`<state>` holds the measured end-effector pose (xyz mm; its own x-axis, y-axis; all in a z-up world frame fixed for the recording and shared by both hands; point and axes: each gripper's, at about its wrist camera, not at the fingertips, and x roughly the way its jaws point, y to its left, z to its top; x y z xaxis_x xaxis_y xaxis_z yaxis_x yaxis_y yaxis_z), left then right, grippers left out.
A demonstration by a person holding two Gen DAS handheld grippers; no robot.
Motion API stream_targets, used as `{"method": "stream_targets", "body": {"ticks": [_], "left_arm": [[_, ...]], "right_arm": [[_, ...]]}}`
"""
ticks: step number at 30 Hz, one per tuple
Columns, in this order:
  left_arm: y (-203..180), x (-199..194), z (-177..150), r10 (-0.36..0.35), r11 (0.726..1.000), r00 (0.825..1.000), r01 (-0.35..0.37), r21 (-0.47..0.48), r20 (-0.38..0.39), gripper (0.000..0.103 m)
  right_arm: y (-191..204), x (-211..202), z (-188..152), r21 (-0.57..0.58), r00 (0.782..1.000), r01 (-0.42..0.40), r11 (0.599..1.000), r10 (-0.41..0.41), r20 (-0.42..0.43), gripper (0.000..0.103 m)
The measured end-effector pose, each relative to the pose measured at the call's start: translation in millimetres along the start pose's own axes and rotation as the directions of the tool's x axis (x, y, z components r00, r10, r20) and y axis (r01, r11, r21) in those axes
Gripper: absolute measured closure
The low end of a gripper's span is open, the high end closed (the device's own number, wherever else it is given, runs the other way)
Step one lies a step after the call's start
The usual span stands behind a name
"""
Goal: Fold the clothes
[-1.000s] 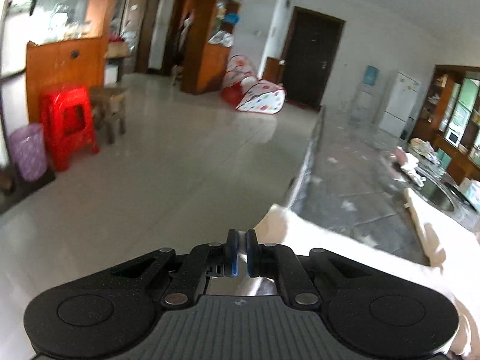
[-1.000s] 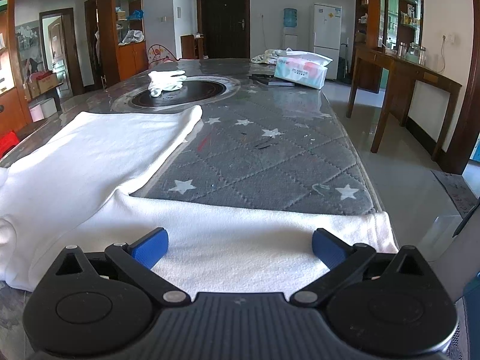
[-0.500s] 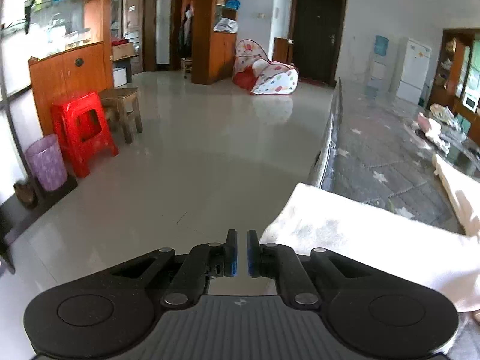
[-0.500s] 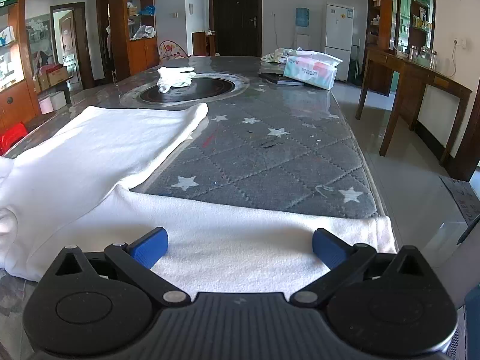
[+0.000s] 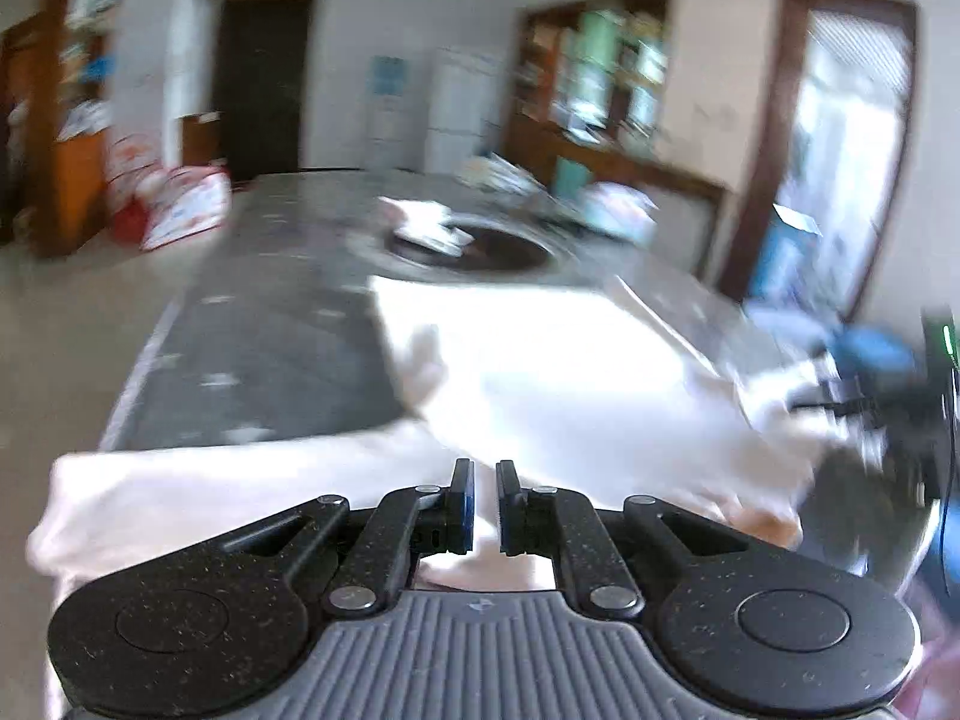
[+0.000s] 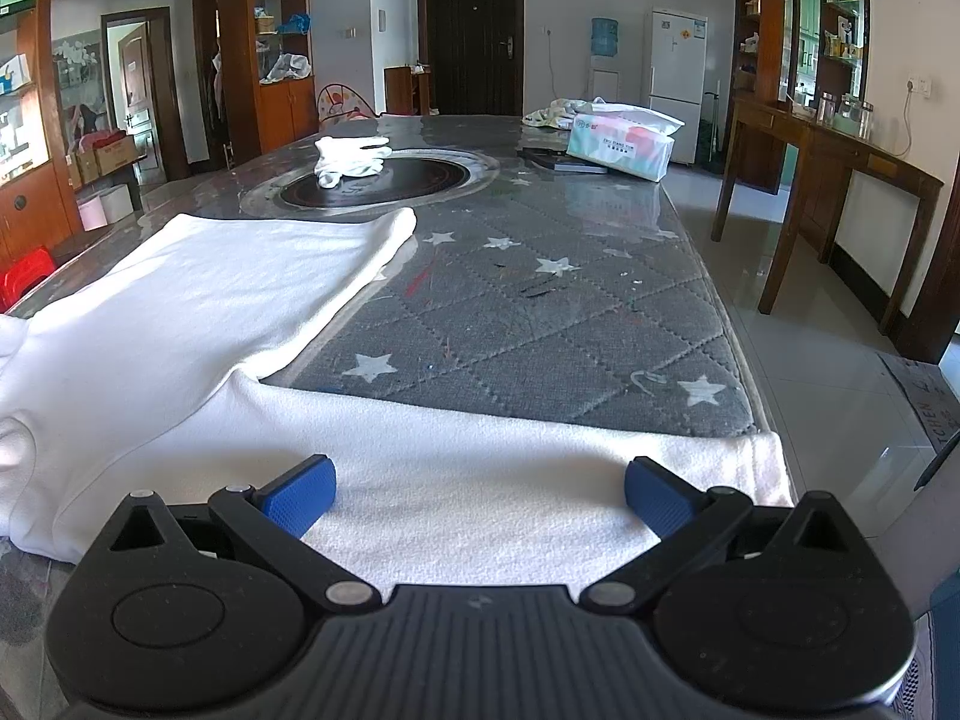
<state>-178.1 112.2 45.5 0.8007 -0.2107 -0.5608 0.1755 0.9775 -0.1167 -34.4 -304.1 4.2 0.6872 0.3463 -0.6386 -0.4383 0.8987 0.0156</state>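
Tissue box [image 6: 621, 138] with white tissue at its top, on table [image 6: 540, 312]

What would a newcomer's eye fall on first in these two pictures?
The large white cloth garment spread over the near half of the long grey star-patterned table draws the eye first. Next come the wide blue pads of the right gripper above its near sleeve. Farther back, a small white crumpled cloth lies on a round black insert.

floor mat [image 6: 927, 402]: "KITCHEN", partly cut off | tissue box [image 6: 618, 144]: print unreadable
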Motion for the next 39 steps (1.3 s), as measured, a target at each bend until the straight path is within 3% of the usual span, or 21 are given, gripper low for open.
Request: {"method": "stream_targets", "body": {"ticks": [2, 5, 9, 14, 20, 27, 31, 34, 39], "left_arm": [[-14.3, 11.6, -5.3, -0.02, 0.999, 0.999, 0.021, 0.043, -0.032, 0.094], [-16.6, 19.3, -15.7, -0.033, 0.999, 0.995, 0.034, 0.01, -0.09, 0.094], [-16.5, 10.1, -22.4, -0.073, 0.997, 0.992, 0.07, -0.029, -0.104, 0.094], [-8.2, 4.8, -17.1, -0.062, 0.998, 0.989, 0.057, -0.038, -0.132, 0.088], [7.9, 12.1, 20.1, -0.091, 0.989, 0.994, 0.084, -0.125, -0.054, 0.086], [19.4, 67.0, 52.7, -0.134, 0.973, 0.991, 0.126, -0.193, -0.025, 0.086], [24.3, 89.0, 56.6, -0.116, 0.975, 0.993, 0.109, -0.193, -0.026, 0.073], [33.7, 101.2, 51.2, -0.083, 0.975, 0.994, 0.068, -0.212, -0.066, 0.072], [50.7, 98.0, 42.3, -0.047, 0.972, 0.997, 0.03, -0.234, -0.067, 0.072]], "right_arm": [[0.1, 0.3, 0.1, 0.0, 1.0, 0.0, 1.0, 0.0, 0.0, 0.0], [0.3, 0.5, -0.1, 0.0, 1.0, 0.0, 1.0, 0.0, 0.001, 0.0], [0.6, 0.2, -0.4, 0.0, 1.0, 0.0, 1.0, 0.0, 0.001, 0.0], [0.2, -0.2, -0.7, 0.001, 1.0, 0.0, 1.0, 0.0, 0.002, 0.0], [0.0, -0.3, -1.0, 0.001, 1.0, 0.0, 1.0, 0.0, 0.002, 0.0], [0.0, -0.5, -1.4, 0.002, 1.0, -0.002, 1.0, 0.002, 0.003, 0.0], [0.1, -0.8, -1.5, 0.003, 1.0, -0.002, 1.0, 0.002, 0.003, 0.0], [0.2, -1.0, -1.5, 0.004, 1.0, -0.002, 1.0, 0.002, 0.003, 0.0], [0.1, -1.0, -1.6, 0.004, 1.0, -0.002, 1.0, 0.002, 0.003, 0.0]]}}
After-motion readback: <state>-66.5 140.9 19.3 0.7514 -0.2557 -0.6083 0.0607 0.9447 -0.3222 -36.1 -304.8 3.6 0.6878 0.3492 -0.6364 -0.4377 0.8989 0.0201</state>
